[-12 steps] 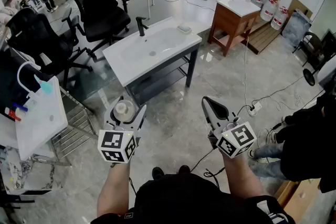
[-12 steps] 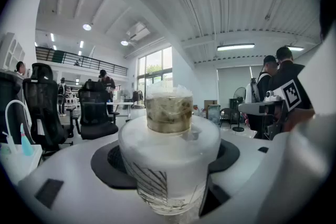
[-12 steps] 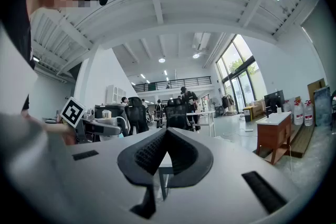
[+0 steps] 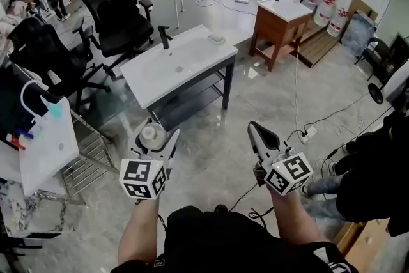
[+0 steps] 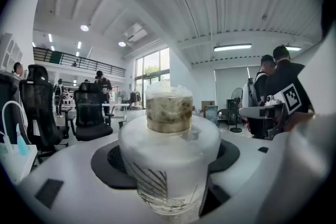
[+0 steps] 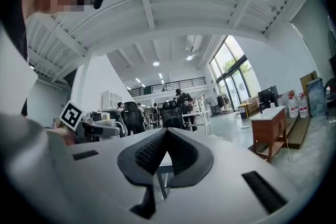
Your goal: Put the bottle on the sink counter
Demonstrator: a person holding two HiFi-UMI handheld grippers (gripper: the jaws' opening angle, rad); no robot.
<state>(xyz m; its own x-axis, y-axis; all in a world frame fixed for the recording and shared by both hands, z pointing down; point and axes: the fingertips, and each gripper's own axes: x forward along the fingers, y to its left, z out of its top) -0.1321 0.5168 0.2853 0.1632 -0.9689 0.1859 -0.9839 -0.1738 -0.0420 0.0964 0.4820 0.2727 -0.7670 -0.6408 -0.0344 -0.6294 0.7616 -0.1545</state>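
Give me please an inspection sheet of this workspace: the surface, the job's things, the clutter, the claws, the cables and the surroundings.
Surface: white sink counter ahead of both claws, top mostly bare, black faucet at its back edge.
Job's things: whitish bottle, carried in the air, not yet on the counter.
Clutter: one small pale item on the counter's far corner.
Grippers: left claw closed on the bottle; right claw shut, nothing in it.
Cables: white cable runs over the floor to a power strip.
Surroundings: office chairs, wooden vanity, a person at the right.
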